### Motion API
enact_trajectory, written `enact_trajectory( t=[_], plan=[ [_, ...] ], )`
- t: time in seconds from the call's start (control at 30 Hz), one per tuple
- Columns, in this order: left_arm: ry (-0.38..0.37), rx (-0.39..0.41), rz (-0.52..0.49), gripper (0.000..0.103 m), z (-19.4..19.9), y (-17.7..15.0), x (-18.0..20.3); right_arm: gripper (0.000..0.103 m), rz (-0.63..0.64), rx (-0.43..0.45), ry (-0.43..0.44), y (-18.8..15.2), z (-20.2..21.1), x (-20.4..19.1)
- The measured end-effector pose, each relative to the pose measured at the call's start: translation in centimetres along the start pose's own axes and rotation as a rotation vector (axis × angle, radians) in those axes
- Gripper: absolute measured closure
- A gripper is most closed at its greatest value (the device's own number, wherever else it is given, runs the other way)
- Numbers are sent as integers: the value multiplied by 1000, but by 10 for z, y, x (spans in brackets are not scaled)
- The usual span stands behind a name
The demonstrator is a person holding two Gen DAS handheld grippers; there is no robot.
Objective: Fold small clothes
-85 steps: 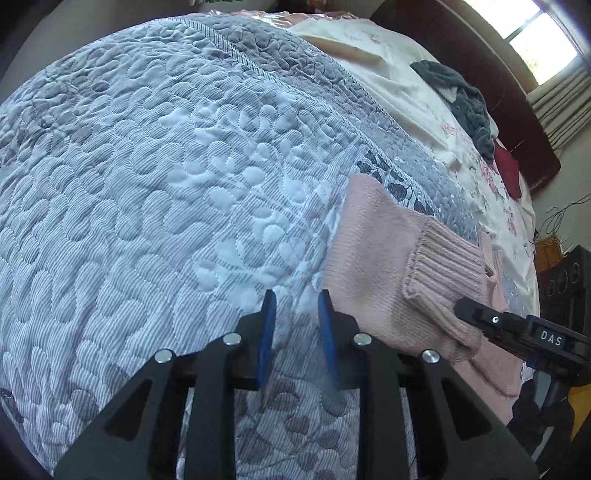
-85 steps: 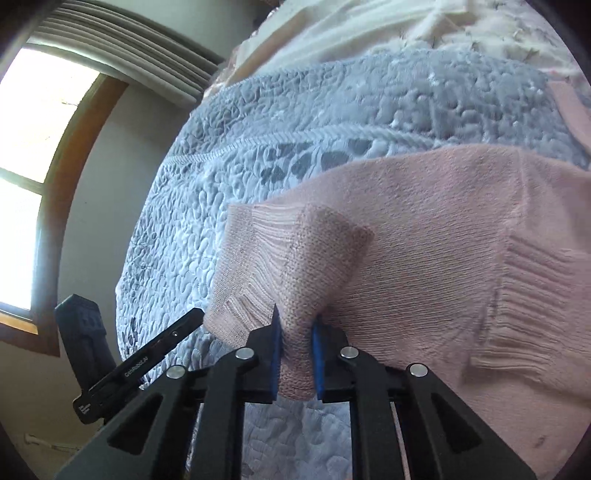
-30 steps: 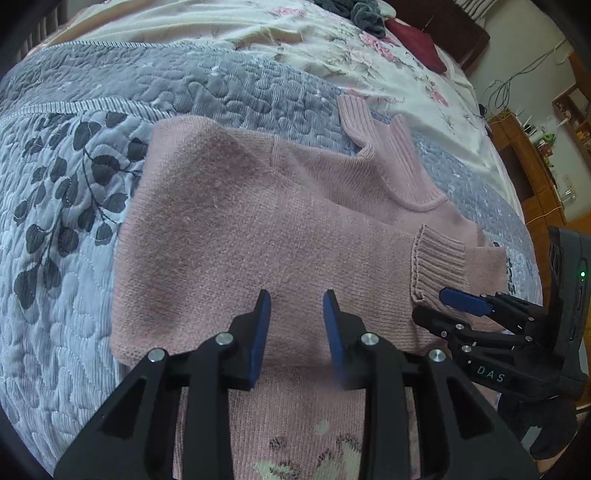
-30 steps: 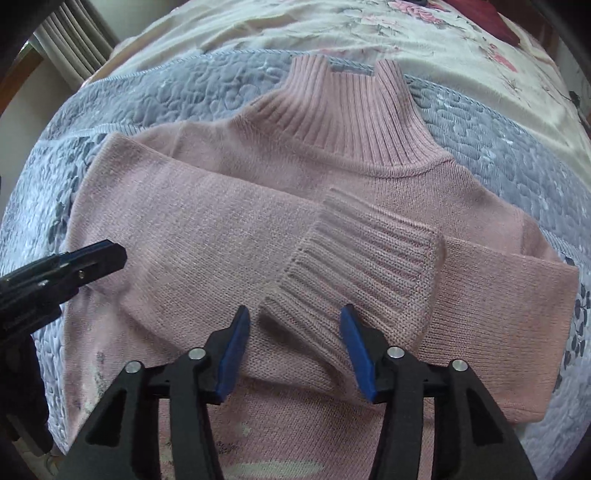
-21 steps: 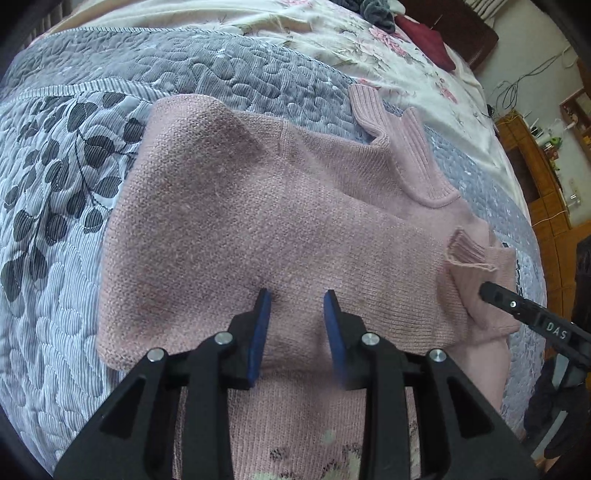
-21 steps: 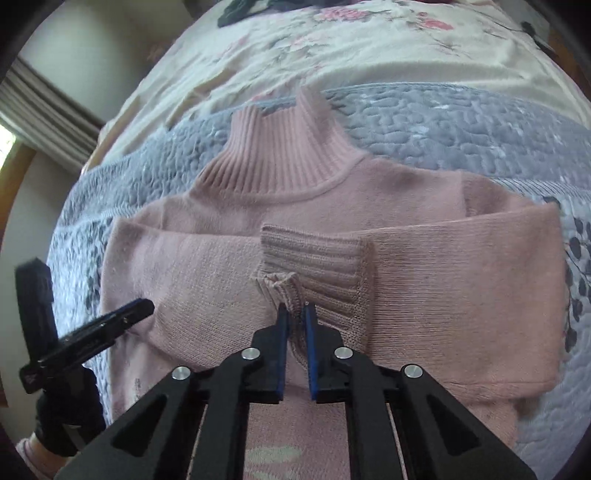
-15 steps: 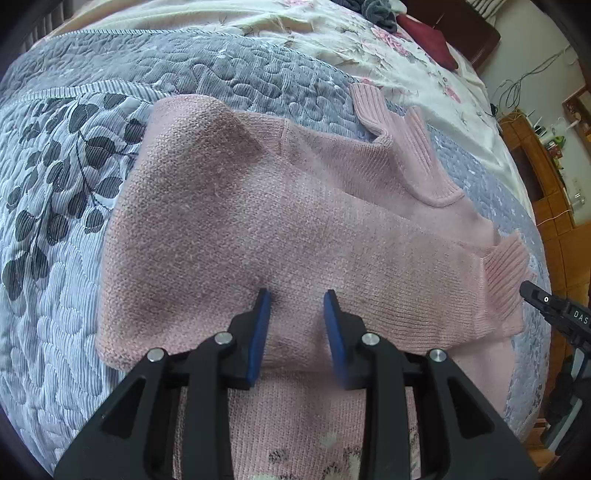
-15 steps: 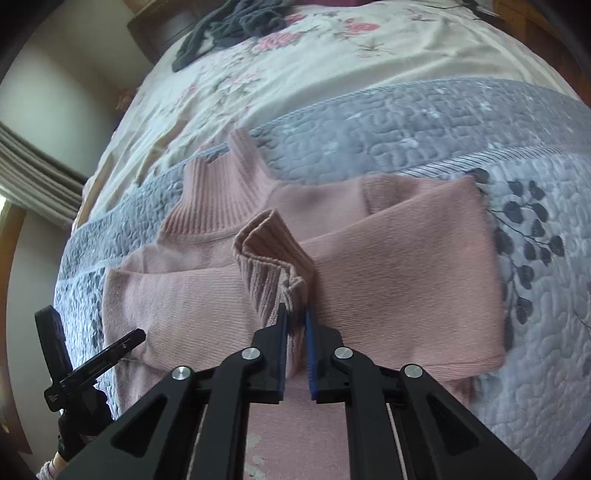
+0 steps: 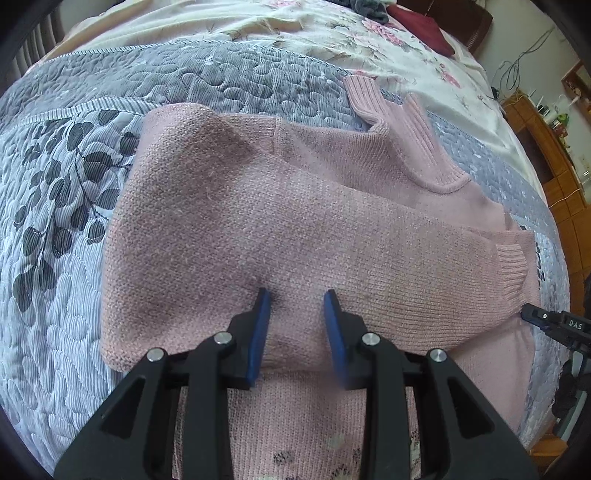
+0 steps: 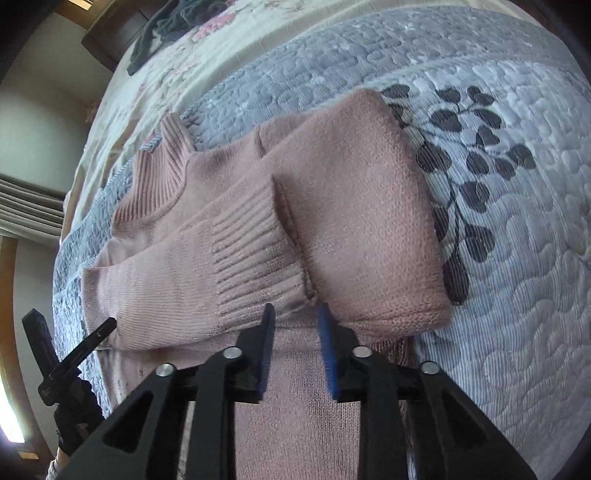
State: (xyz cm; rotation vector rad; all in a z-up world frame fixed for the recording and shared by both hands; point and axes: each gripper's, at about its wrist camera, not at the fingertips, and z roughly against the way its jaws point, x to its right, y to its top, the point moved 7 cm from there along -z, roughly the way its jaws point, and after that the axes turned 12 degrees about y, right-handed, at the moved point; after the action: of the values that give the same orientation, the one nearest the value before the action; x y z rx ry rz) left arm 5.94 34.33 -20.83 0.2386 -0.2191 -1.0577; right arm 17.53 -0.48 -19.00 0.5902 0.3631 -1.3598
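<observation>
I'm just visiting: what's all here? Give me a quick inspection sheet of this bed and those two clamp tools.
Surface: grey quilted bedspread over a floral sheet.
Job's things: pink sweater lying flat, both sleeves folded across the chest, ribbed cuff on top.
Clutter: dark grey garment and dark red cloth near the headboard.
Grippers: left gripper and right gripper both have open jaws, holding nothing.
Cables: wires along the wall.
Surroundings: wooden cabinet, curtain.
</observation>
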Motion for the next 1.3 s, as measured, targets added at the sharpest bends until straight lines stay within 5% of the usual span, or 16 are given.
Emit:
enact_trajectory(
  t=[0.1, 0.27, 0.3, 0.4, 0.8, 1.03, 1.1, 1.3],
  plan=[
    [36, 11, -24, 68, 8, 6, 7, 52, 53, 12, 3, 18, 4, -10],
    [33, 26, -70, 66, 11, 15, 33, 47, 118, -48, -35, 44, -23, -16],
    [27, 18, -63, 66, 9, 15, 36, 48, 125, -69, -34, 46, -30, -17],
    [31, 4, -49, 66, 2, 18, 40, 85, 164, -91, -46, 47, -36, -21],
    [24, -10, -54, 66, -10, 13, 39, 102, 121, -79, -64, 38, -27, 14],
    [25, -14, -72, 65, -11, 14, 40, 102, 186, -126, -113, 38, -29, 8],
    [31, -33, -83, 65, -8, 16, 41, 95, 198, -133, -112, 44, -23, 1],
    [44, 27, -118, 57, 16, 62, 43, 76, 235, -91, 22, 96, -16, -47]
  ],
)
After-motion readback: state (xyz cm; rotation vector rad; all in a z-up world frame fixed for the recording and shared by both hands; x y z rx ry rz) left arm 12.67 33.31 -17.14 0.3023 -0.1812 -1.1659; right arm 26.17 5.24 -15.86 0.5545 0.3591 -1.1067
